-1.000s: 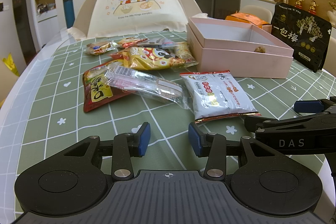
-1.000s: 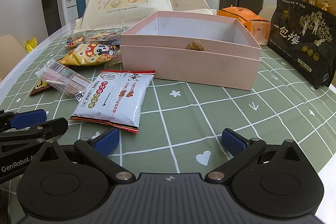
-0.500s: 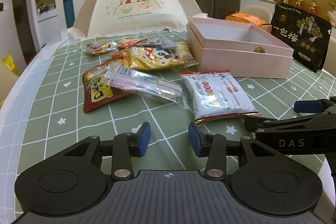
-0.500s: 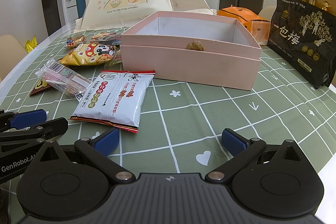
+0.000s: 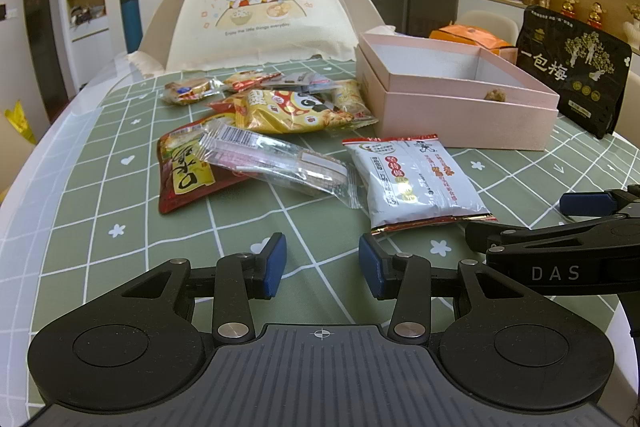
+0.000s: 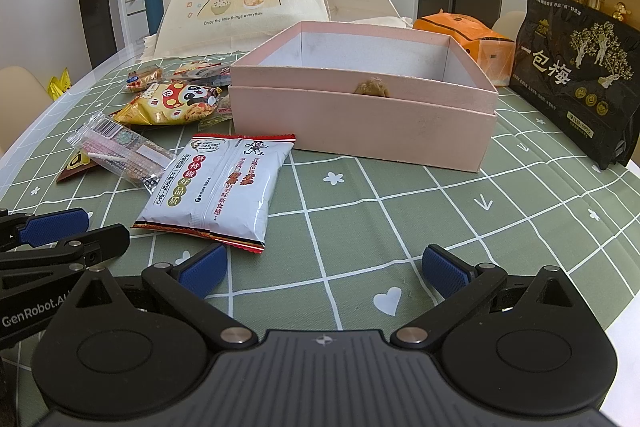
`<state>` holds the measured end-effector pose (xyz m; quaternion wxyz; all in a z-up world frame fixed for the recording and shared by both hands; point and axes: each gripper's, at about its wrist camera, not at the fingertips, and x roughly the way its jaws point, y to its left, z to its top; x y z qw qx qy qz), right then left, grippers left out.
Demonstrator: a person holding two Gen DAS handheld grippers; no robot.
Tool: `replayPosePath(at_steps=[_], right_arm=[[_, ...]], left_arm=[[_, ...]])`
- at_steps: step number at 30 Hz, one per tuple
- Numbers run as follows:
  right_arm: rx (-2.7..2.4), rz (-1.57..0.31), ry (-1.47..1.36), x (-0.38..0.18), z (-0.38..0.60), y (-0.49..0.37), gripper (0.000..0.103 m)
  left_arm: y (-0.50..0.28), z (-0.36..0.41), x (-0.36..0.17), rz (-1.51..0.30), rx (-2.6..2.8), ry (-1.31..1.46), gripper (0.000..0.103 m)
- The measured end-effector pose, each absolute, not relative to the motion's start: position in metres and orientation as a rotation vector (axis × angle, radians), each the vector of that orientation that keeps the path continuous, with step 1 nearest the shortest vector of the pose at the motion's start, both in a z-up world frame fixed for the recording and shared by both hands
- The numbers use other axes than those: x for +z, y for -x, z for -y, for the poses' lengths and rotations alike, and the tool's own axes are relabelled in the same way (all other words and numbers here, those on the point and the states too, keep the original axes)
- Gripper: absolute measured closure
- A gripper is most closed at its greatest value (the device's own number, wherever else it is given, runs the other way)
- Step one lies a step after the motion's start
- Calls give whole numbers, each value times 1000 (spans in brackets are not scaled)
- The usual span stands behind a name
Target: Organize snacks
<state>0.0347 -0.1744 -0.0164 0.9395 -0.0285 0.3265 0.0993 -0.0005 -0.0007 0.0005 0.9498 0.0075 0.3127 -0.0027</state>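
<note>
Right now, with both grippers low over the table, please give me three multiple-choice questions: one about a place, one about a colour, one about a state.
1. Where does the white snack packet lie?
A. inside the pink box
B. on the tablecloth in front of the pink box
C. under the food cover

2. What colour are the gripper pads?
A. blue
B. red
C. yellow

3. How is the right gripper?
A. shut on a packet
B. open, empty
C. shut, empty

Answers: 1 B, it rests before the pink box; 2 A, the pads are blue; 3 B, only tablecloth shows between its fingers.
</note>
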Motion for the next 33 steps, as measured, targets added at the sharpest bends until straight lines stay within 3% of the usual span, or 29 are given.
replayPosePath(at_steps=[17, 22, 27, 33], right_arm=[[202, -667, 54, -17, 175, -35, 0], [282, -819, 104, -5, 179, -42, 0], [264, -887, 114, -5, 177, -43, 0], [259, -936, 129, 3, 155, -49, 5]], left_arm=[[-2, -3, 2, -647, -33, -34, 57], [-23, -20, 36, -654, -124, 39, 57], [-111, -42, 81, -686, -274, 150, 57], [-242, -40, 67, -778, -226, 118, 61]])
